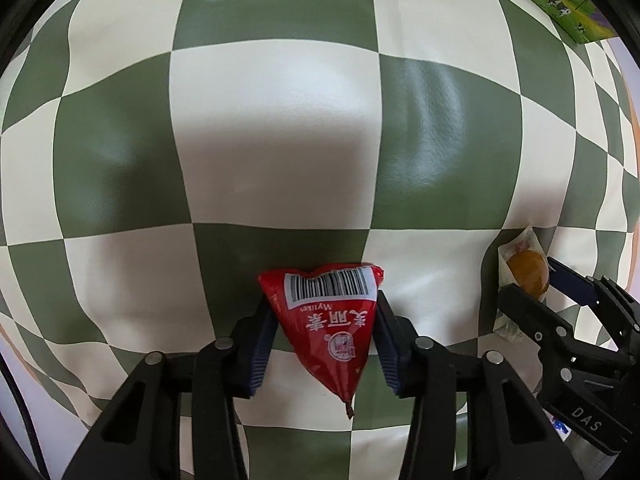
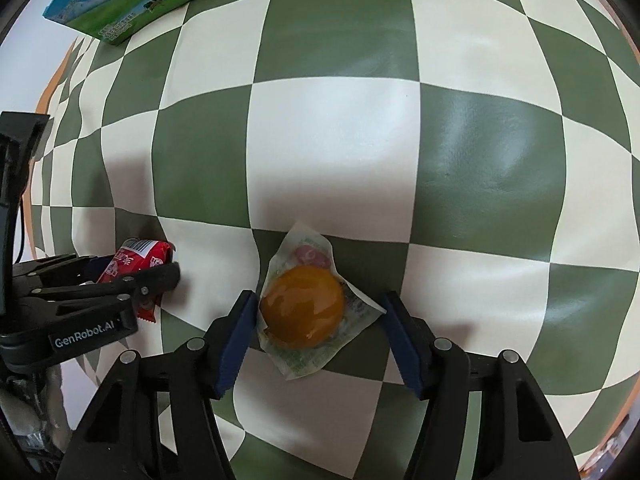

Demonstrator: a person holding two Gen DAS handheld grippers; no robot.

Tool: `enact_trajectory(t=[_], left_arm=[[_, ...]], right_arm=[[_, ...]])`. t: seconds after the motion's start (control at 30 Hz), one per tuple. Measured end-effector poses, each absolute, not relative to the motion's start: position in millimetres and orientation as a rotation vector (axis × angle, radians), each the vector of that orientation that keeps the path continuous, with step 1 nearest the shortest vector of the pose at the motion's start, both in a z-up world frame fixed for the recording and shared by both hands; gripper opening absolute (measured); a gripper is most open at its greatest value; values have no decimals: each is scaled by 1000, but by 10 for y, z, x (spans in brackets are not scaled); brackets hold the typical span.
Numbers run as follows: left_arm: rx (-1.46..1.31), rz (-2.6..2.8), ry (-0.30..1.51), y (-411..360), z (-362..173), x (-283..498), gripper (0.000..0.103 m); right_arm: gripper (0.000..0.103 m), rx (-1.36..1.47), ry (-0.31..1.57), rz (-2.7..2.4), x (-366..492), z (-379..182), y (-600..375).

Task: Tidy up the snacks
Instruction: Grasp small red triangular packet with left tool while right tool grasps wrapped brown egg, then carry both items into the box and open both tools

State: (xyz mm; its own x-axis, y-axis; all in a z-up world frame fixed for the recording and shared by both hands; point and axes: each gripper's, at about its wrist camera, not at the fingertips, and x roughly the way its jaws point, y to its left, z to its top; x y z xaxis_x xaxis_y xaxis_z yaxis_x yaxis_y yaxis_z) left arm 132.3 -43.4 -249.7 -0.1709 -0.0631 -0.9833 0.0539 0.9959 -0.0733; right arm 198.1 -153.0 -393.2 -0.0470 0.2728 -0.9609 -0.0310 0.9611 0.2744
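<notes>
A red triangular snack packet [image 1: 332,320], barcode end pointing away and narrow sealed tip pointing back, sits pinched between two blue pads. Just beside it to the right, a clear-wrapped round orange-brown snack [image 2: 304,306] lies flat on the green-and-cream checkered worktop [image 2: 328,152], its crinkled wrapper corners splayed.

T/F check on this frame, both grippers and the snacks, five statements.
1. The left gripper has its pads against the red triangular packet. True.
2. The right gripper is clamped shut on the orange snack in a clear wrapper. False: the jaws are open around it, with a gap on the right side.
3. A green box lies on the far part of the checkered cloth. True.
4. The red packet shows a barcode. True.
5. The two snacks are stacked on each other. False: they lie apart, side by side.
</notes>
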Motion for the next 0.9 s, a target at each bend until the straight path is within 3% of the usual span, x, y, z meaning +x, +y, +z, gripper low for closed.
enact_trajectory(t=[0.43,0.9], left_arm=[[-2,-159,1692,-546,-2268,1284,37],[-38,-294,1499,-787,-1267,1714,37]], right_arm=[[63,143,1528,260,1863,-3719,-1546],[62,237,1403,323,2076,-2823,-1921]])
